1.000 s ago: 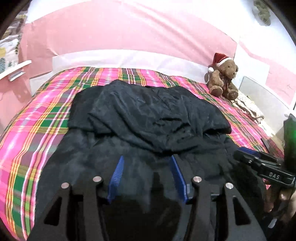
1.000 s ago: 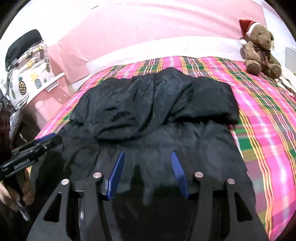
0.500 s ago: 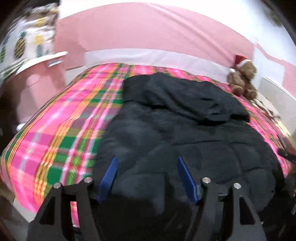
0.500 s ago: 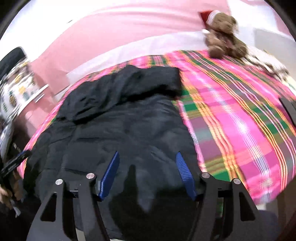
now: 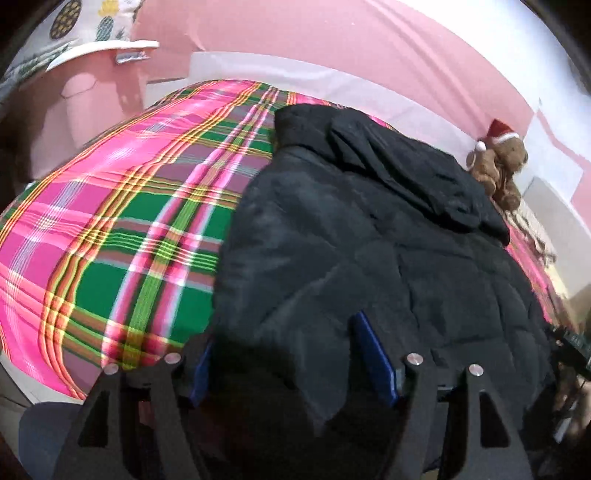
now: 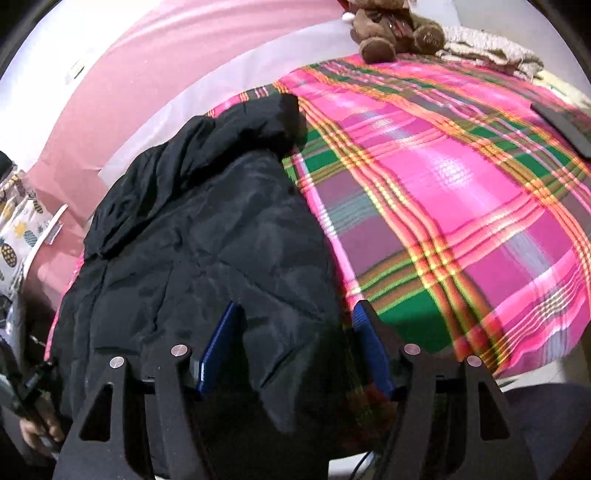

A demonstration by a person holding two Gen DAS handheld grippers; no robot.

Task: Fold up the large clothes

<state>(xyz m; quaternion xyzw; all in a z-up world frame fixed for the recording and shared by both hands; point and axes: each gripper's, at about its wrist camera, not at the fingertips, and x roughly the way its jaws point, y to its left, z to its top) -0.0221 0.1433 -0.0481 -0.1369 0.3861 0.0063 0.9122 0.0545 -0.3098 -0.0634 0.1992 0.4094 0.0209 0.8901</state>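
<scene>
A black quilted hooded jacket [image 5: 369, 240] lies spread on a bed with a pink and green plaid cover [image 5: 129, 229], hood toward the headboard. My left gripper [image 5: 291, 354] is open at the jacket's near left hem corner, and the hem lies between its blue pads. In the right wrist view the jacket [image 6: 207, 240] fills the left half. My right gripper [image 6: 295, 343] is open at the near right hem corner, its right finger at the jacket's edge over the plaid cover [image 6: 461, 192].
A teddy bear with a Santa hat [image 5: 498, 162] sits at the head of the bed, also in the right wrist view [image 6: 395, 33]. A pink wall and white headboard strip lie behind. A dark flat object [image 6: 565, 125] lies on the bed's right side. A pineapple-print cloth [image 6: 14, 240] hangs at left.
Both grippers have swung outward from the jacket's middle, the left to its left hem corner and the right to its right hem corner, and come lower onto the hem. Both stay open.
</scene>
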